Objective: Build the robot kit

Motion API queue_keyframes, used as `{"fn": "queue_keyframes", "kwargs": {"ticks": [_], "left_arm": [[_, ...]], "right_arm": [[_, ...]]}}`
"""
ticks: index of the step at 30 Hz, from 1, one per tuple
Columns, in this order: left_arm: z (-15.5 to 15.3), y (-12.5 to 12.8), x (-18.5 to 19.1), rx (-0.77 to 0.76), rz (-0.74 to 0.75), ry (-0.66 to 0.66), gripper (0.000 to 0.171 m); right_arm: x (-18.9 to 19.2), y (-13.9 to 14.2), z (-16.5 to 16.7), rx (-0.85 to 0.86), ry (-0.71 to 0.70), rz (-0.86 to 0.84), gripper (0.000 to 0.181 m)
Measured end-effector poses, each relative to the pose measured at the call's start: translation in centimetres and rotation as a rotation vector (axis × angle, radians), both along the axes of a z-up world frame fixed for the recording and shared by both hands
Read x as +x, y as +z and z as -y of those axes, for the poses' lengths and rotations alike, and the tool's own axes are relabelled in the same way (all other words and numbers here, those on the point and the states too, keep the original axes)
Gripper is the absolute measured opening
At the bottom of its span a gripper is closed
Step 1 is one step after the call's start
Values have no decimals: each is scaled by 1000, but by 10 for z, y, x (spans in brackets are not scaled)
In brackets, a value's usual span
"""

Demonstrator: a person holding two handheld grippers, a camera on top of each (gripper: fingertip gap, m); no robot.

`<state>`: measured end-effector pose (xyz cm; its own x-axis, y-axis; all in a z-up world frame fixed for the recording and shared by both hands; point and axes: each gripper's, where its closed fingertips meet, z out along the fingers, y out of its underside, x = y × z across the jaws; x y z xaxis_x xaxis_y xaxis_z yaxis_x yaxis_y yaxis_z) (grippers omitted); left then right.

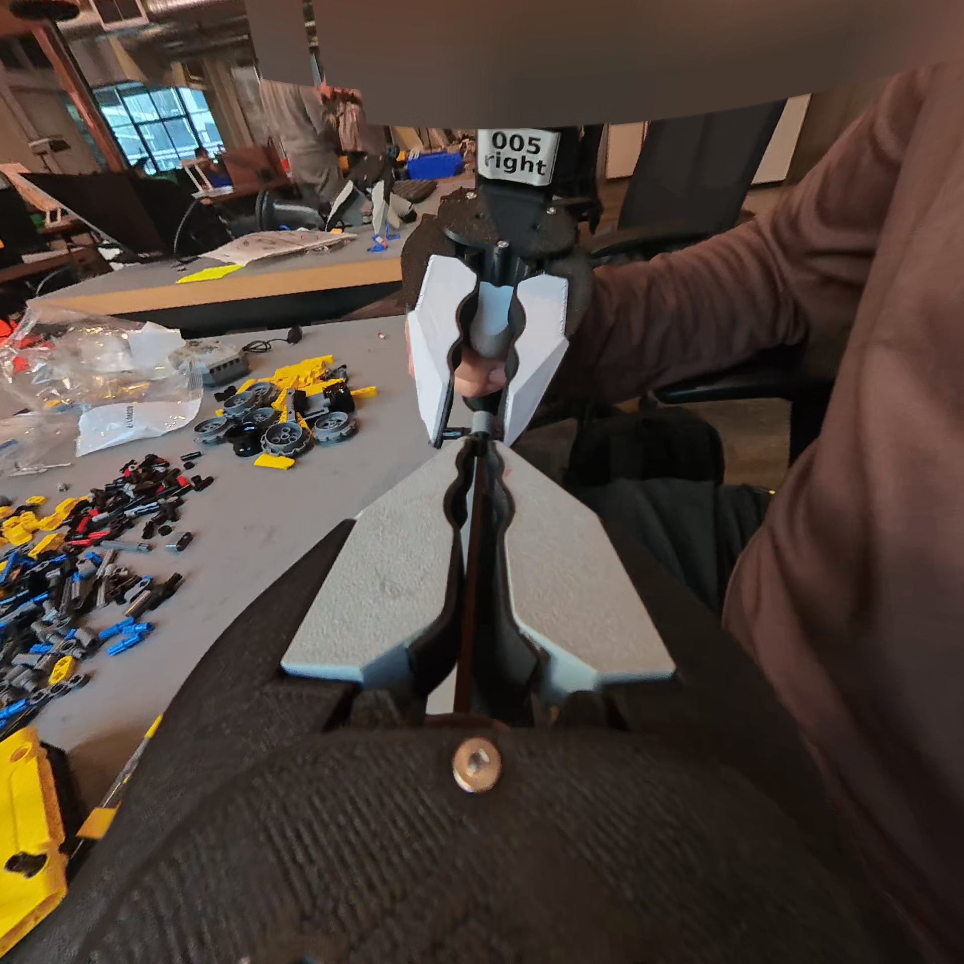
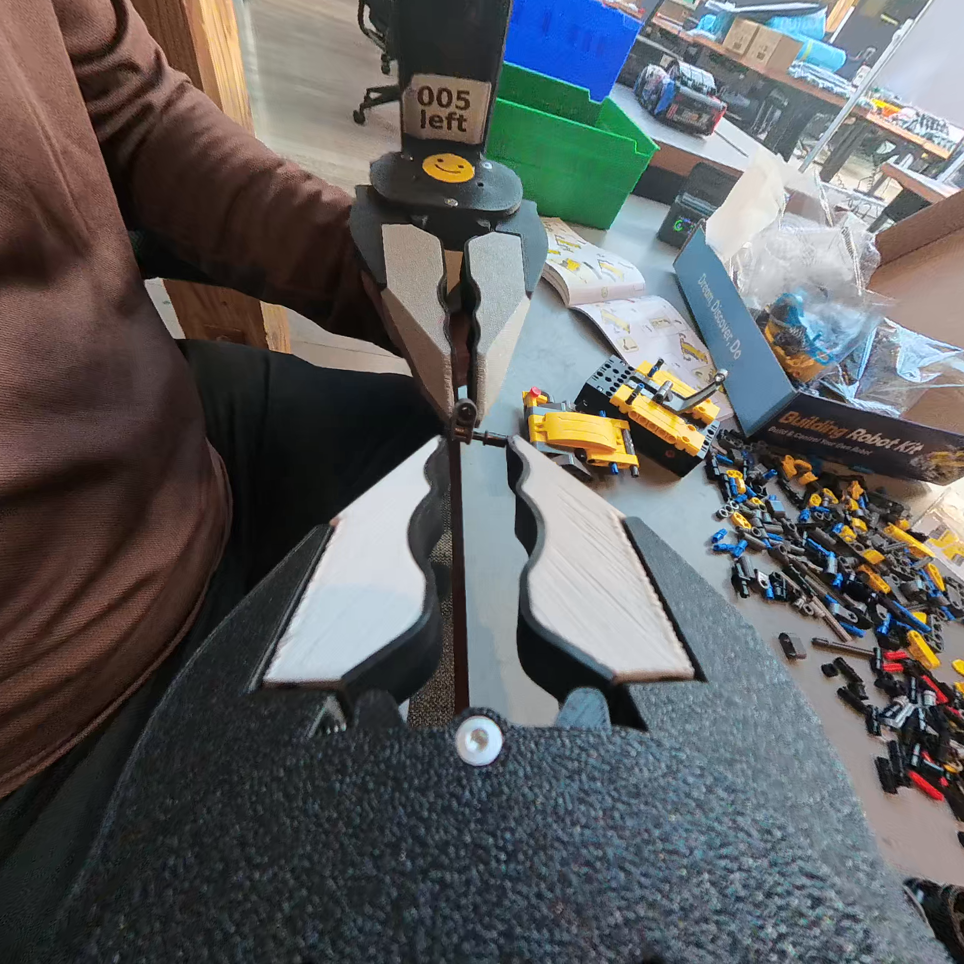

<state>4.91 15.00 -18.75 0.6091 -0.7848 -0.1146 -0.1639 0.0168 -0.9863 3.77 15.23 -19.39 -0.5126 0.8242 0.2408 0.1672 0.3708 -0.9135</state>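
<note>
Two grippers meeting tip to tip over the table edge

Left wrist view: left gripper (image 1: pixel 476 443) is pinching a small dark connector (image 1: pixel 480 423), seemingly; loose bricks (image 1: pixel 78 574) are lying on the grey table (image 1: pixel 250 521). Right wrist view: right gripper (image 2: pixel 477 443), fingers slightly apart, is touching a black pin (image 2: pixel 490 436); a half-built yellow model (image 2: pixel 621 422) is sitting alongside.

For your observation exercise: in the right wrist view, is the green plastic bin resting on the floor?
No. The green plastic bin sits on the grey tabletop, behind the open instruction booklet.

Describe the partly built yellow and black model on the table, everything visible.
The partly built model looks like plastic building pieces: a black pin-holed block topped with yellow beams and a grey crank-like arm, beside a lower yellow-panelled section with a small red stud. It rests on the grey table, near an open instruction booklet; neither gripper touches it.
</note>
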Motion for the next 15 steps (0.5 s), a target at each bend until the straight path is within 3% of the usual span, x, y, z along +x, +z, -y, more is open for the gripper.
{"fn": "queue_keyframes", "kwargs": {"ticks": [6,15], "left_arm": [[3,4,0,-15,76,-36,2],[2,-15,1,-107,20,-44,2]], "right_arm": [[2,5,2,-35,12,-5,17],[2,-7,1,28,2,43,17]]}}
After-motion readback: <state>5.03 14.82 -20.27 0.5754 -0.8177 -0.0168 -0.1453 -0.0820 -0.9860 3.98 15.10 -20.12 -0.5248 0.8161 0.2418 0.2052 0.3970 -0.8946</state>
